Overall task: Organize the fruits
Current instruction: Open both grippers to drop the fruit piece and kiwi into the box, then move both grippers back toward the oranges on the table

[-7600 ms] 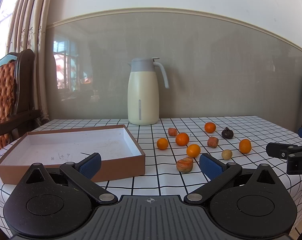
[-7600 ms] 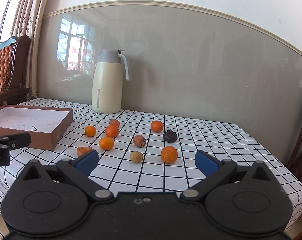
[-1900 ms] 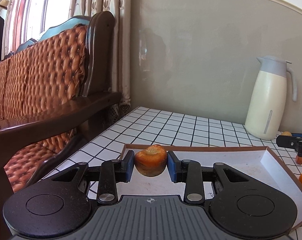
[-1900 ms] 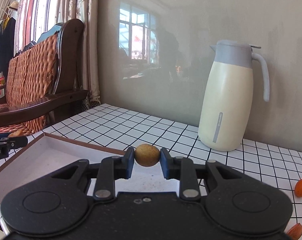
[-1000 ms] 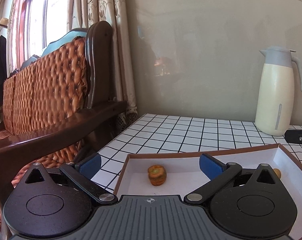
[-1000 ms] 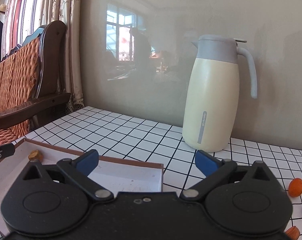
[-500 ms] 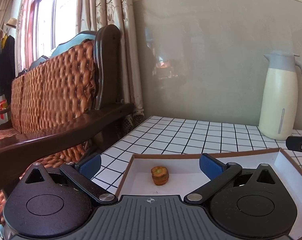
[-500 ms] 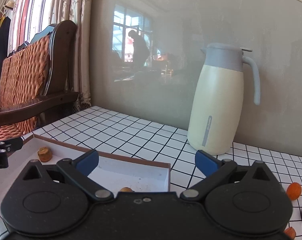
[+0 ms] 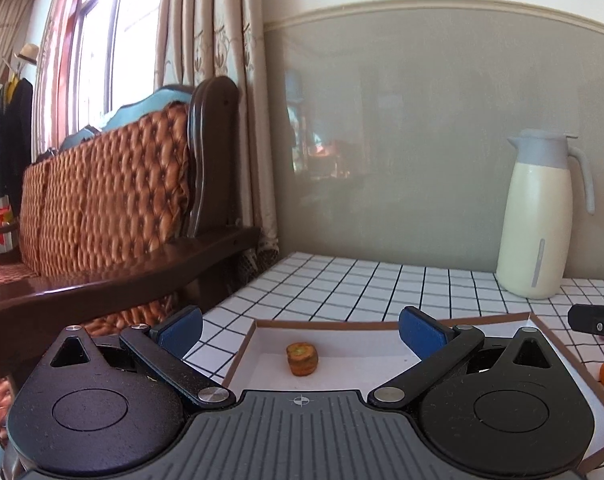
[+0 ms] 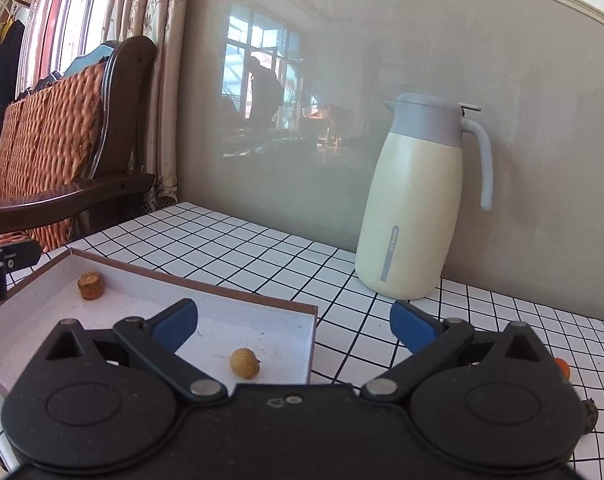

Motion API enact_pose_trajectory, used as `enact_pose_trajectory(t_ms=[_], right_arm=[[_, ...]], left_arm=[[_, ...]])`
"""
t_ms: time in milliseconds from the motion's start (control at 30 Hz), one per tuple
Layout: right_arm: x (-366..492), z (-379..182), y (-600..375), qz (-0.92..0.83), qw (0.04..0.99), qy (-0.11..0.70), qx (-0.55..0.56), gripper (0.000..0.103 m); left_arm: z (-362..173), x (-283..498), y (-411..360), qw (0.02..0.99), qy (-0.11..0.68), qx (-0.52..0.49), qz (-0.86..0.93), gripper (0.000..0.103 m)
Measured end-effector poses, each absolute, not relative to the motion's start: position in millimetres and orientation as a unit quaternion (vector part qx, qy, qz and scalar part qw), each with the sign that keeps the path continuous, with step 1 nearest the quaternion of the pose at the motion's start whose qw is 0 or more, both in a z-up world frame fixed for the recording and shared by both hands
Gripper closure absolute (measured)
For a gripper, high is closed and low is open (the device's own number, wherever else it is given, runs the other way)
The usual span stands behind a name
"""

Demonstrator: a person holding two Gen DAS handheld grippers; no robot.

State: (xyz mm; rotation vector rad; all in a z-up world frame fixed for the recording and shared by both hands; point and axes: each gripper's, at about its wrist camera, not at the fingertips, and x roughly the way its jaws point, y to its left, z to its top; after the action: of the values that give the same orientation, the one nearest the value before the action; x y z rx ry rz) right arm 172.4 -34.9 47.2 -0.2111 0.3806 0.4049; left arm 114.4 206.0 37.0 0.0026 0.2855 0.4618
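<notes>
Orange fruit (image 9: 301,359) sits in the box (image 9: 342,323) near its far left corner, yellow fruit (image 10: 244,363) lies closer to the right wall. Both the left gripper (image 9: 300,327) and right gripper (image 10: 293,322) are spread wide, holding nothing. Jug (image 10: 418,200) stands on the table (image 10: 261,248) behind.

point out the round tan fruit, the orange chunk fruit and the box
round tan fruit (image 10: 244,363), right wrist view, middle of its skin
orange chunk fruit (image 9: 301,359), left wrist view, its side
box (image 10: 312,344), right wrist view, right wall

Glossy grey wall panel (image 9: 422,140), beige curtains (image 9: 205,32), sunlit window (image 9: 97,40), tufted orange wooden-framed sofa (image 9: 113,184).
</notes>
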Motion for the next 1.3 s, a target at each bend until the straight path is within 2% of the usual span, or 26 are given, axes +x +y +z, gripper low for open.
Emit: enact_pose_trajectory(t_ms=[433, 800, 1300], right_arm=[[146.3, 57.9, -76.3, 0.185, 0.961, 0.183, -0.09, 0.007], [116.5, 62.0, -126.7, 0.161, 0.969, 0.165, -0.084, 0.008], [94.3, 58.4, -211.0, 0.093, 0.979, 0.159, -0.091, 0.015]], left_arm=[[40.5, 100.2, 168.6, 0.973, 0.154, -0.023, 0.171, 0.0], [36.5, 75.0, 131.2, 0.976, 0.141, 0.006, 0.165, 0.0], [36.4, 84.4, 78.8, 0.986, 0.132, 0.016, 0.101, 0.0]])
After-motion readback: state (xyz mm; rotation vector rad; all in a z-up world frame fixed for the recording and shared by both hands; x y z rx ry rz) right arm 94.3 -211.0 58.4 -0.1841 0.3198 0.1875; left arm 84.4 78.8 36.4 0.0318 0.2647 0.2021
